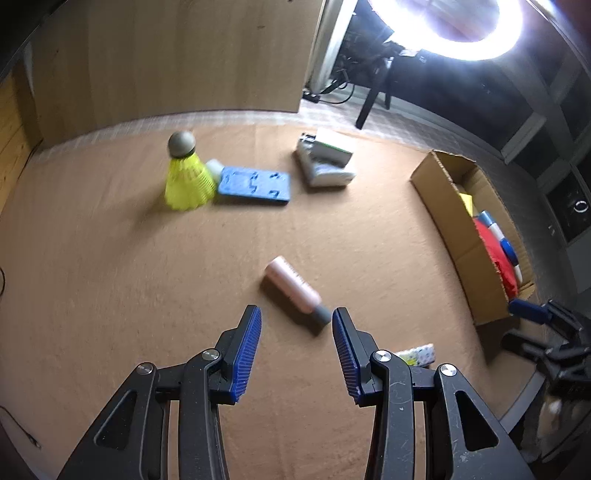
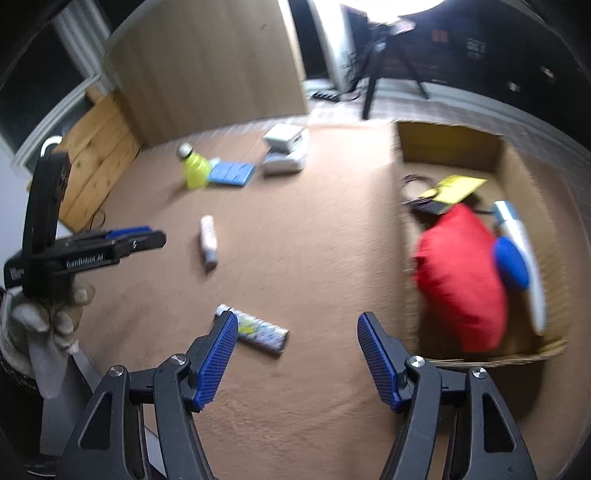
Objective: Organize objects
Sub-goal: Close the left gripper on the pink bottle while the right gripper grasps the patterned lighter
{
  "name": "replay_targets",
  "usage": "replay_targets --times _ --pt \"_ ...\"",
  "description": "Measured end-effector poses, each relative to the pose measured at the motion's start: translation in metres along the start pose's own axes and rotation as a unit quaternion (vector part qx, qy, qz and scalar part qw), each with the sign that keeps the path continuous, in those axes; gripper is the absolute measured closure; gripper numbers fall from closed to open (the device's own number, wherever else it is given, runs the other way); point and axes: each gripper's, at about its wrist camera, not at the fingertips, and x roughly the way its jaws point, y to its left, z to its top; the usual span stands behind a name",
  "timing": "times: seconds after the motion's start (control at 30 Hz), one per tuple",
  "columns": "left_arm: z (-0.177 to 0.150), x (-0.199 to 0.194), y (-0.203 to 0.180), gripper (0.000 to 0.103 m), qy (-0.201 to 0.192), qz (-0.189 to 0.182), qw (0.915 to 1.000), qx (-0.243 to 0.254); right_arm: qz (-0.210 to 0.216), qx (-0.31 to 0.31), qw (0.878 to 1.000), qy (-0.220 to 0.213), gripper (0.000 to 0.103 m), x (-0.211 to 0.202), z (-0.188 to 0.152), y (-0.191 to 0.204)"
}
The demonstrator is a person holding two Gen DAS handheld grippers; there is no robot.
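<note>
A pink bottle with a grey cap lies on the brown tabletop. My left gripper hovers open just short of the cap end, and nothing is gripped. A patterned tube lies flat by the left fingertip of my right gripper, which is open and empty. A cardboard box on the right holds a red cloth, a blue item, a white bottle and a yellow card. The right wrist view shows my left gripper from the side, in a gloved hand.
A yellow shuttlecock stands at the back, next to a flat blue block. Stacked white boxes sit to their right. A wooden panel rises behind the table. A ring light glares at the top right.
</note>
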Motion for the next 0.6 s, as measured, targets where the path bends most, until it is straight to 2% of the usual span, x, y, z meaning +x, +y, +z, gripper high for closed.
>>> replay_targets --times 0.23,0.47,0.6 --pt "0.002 0.022 0.005 0.057 0.023 -0.007 0.9995 -0.018 -0.023 -0.065 0.997 0.023 0.039 0.032 0.000 0.033" --pt "0.016 0.053 -0.005 0.056 0.047 -0.014 0.9986 -0.022 -0.053 -0.138 0.988 0.040 0.039 0.056 -0.001 0.055" --pt "0.021 0.070 -0.011 0.056 0.060 -0.007 0.9980 -0.019 -0.061 -0.160 0.984 0.048 0.039 0.066 -0.001 0.062"
